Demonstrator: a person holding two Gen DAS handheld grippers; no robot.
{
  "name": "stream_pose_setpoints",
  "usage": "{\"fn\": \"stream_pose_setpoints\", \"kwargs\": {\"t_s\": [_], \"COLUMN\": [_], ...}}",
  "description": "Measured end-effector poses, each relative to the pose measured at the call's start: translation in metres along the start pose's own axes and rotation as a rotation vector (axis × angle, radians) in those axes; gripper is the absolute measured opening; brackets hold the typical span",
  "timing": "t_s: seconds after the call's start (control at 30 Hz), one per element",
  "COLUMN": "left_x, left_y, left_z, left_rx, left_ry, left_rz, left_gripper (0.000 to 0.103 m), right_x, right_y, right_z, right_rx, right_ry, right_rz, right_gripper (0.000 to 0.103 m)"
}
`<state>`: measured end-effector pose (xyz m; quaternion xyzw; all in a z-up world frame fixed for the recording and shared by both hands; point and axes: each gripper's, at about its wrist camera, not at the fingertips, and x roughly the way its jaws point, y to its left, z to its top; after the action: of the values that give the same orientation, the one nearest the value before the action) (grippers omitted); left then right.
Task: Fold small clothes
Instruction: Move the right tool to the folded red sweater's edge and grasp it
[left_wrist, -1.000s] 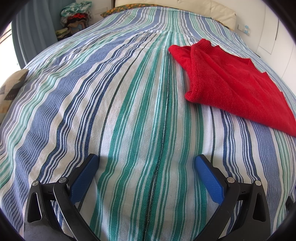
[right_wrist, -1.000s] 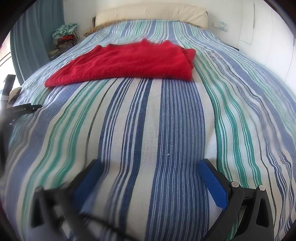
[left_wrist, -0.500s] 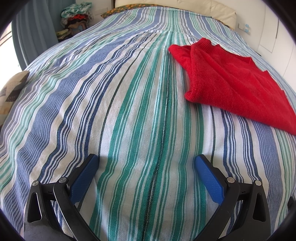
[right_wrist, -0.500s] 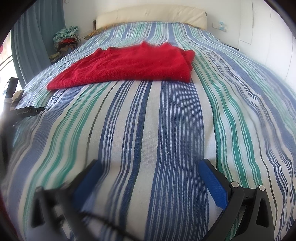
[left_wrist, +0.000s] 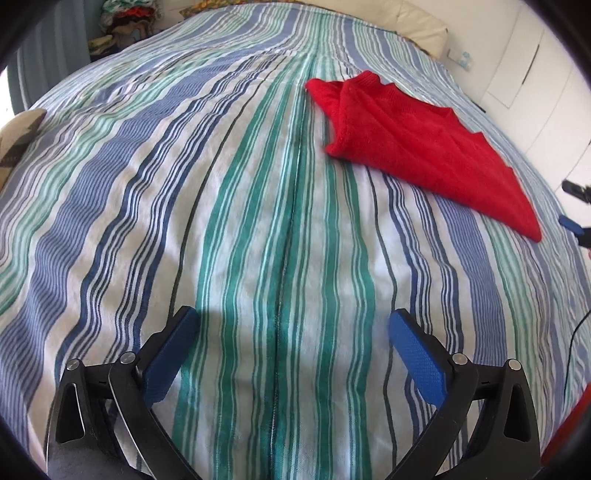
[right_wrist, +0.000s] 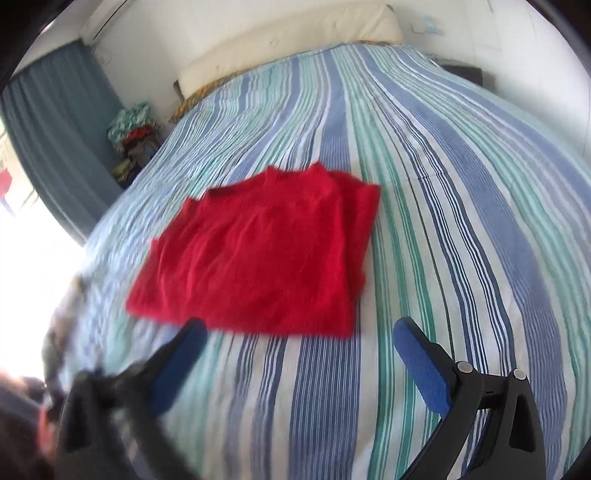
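Red knit sweater (right_wrist: 255, 254), fuzzy, folded into rough rectangle, lies flat on bed (right_wrist: 461, 206) with woven blue, green and white striped cover. Left gripper (left_wrist: 291, 350): blue textured fingers (left_wrist: 417, 358) spread wide, empty, above stripes, sweater well ahead to right (left_wrist: 424, 147). Right gripper (right_wrist: 299, 354): fingers spread, empty, just short of sweater's near hem. Cream padded headboard (right_wrist: 291, 44) beyond sweater.

**Both grippers spread wide, holding nothing**

Left gripper (left_wrist: 291, 332): blue-padded fingers (left_wrist: 415, 352) far apart, level, low in the left wrist view, nothing between them. Right gripper (right_wrist: 299, 347): equally wide, tilted, left finger blurred, right finger sharp; tip also glimpsed at the right edge of the left wrist view.
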<state>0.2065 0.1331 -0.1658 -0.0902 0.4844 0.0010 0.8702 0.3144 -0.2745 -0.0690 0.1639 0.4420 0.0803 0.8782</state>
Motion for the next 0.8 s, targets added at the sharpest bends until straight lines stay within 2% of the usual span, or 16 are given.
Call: {"fn": "stream_pose_setpoints", "kwargs": {"t_s": [0.1,0.17,0.23,0.3,0.33,0.37,0.47,0.53,0.67,0.8], "left_x": [0.012,0.015,0.015,0.015,0.015,0.016,0.016,0.018,0.018,0.017], "left_y": [-0.011,-0.015,-0.015,-0.013,-0.012,-0.011,-0.013,-0.014,-0.015,-0.014], "left_z": [-0.004,-0.006,-0.003,-0.003,-0.002,-0.002,-0.001,0.000,0.001,0.000], "left_rx": [0.080,0.107,0.107,0.098,0.095,0.093,0.093,0.095,0.096,0.093], "left_ry": [-0.029,-0.052,-0.049,-0.046,-0.043,-0.041,-0.036,-0.033,-0.030,-0.035], "left_rz": [0.049,0.068,0.073,0.062,0.058,0.057,0.067,0.078,0.082,0.075], "left_gripper": [0.103,0.103,0.103,0.103,0.103,0.103,0.103,0.103,0.103,0.103], "right_x": [0.046,0.076,0.103,0.120,0.122,0.123,0.108,0.094,0.091,0.132], "right_y": [-0.040,-0.059,-0.066,-0.058,-0.052,-0.046,-0.020,0.017,0.117,0.220], "right_z": [0.040,0.050,0.050,0.050,0.051,0.054,0.071,0.088,0.111,0.095], "right_rx": [0.190,0.329,0.404,0.377,0.340,0.314,0.249,0.155,0.008,-0.136], "right_ry": [0.010,0.026,0.068,0.100,0.103,0.110,0.094,0.081,0.092,0.148], "right_rz": [-0.007,0.019,0.055,0.039,0.027,0.037,0.042,0.045,0.123,0.156], "right_gripper": [0.100,0.093,0.087,0.069,0.032,0.010,0.010,0.010,0.010,0.010]}}
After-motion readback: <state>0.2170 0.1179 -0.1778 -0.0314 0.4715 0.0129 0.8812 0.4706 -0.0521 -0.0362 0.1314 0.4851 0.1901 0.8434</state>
